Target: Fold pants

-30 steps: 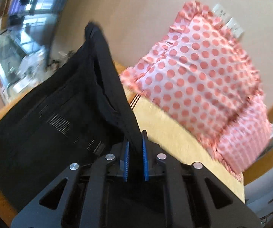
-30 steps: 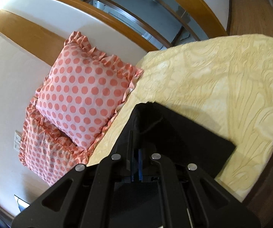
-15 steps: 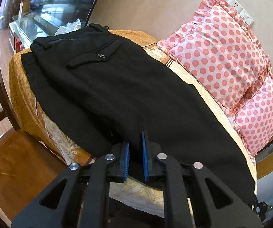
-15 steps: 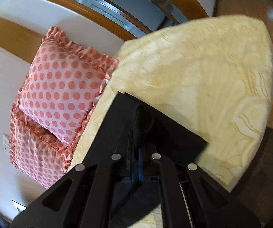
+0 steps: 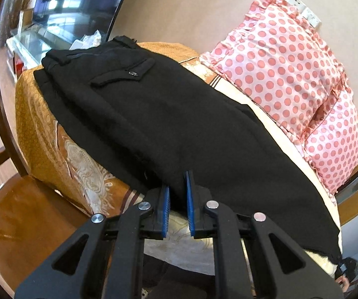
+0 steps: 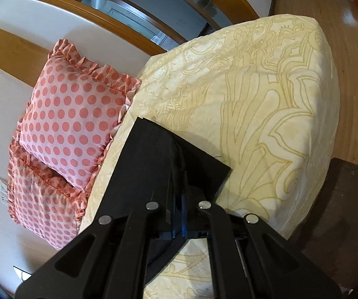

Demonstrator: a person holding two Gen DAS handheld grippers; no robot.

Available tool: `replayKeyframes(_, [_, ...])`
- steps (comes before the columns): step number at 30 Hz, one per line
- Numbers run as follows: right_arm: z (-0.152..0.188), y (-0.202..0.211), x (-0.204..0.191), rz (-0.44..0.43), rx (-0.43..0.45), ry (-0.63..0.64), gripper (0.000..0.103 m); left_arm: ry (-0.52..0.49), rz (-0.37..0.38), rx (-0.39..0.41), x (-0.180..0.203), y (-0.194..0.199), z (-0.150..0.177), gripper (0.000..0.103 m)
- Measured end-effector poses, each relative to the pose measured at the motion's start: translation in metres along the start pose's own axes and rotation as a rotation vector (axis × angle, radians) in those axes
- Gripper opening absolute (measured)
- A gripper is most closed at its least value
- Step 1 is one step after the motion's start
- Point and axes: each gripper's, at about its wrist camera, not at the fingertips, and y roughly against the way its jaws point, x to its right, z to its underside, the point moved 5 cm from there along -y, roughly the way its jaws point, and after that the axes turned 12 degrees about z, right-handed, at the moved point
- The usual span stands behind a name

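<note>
Black pants (image 5: pixel 169 114) lie stretched along the bed, waistband and back pocket at the far left, legs running right. My left gripper (image 5: pixel 177 191) is shut on the near edge of the pants at mid length; black cloth fills the gap between its blue pads. In the right wrist view the leg end of the pants (image 6: pixel 159 154) lies flat on the pale yellow bedspread (image 6: pixel 266 104). My right gripper (image 6: pixel 179 194) is shut on a raised ridge of that cloth.
Two pink polka-dot pillows (image 5: pixel 291 74) (image 6: pixel 74 114) lean on the wall behind the bed. An orange patterned cover (image 5: pixel 54 137) hangs over the bed's left end. A wooden chair (image 5: pixel 17 219) stands below left. Wood floor (image 6: pixel 353 74) lies to the right of the bed.
One second ago the left gripper held the pants lifted and draped in the air. They now lie spread flat on the bed. The right gripper has drawn the leg end taut and flat.
</note>
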Motion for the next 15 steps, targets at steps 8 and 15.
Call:
replayKeyframes(8, [-0.003, 0.042, -0.002, 0.122, 0.14, 0.07, 0.079, -0.045, -0.046, 0.096, -0.004, 0.039, 0.0, 0.021])
replayKeyframes(15, [0.002, 0.033, 0.007, 0.14, 0.112, 0.043, 0.059, -0.098, -0.079, 0.206, -0.003, 0.046, -0.03, 0.023])
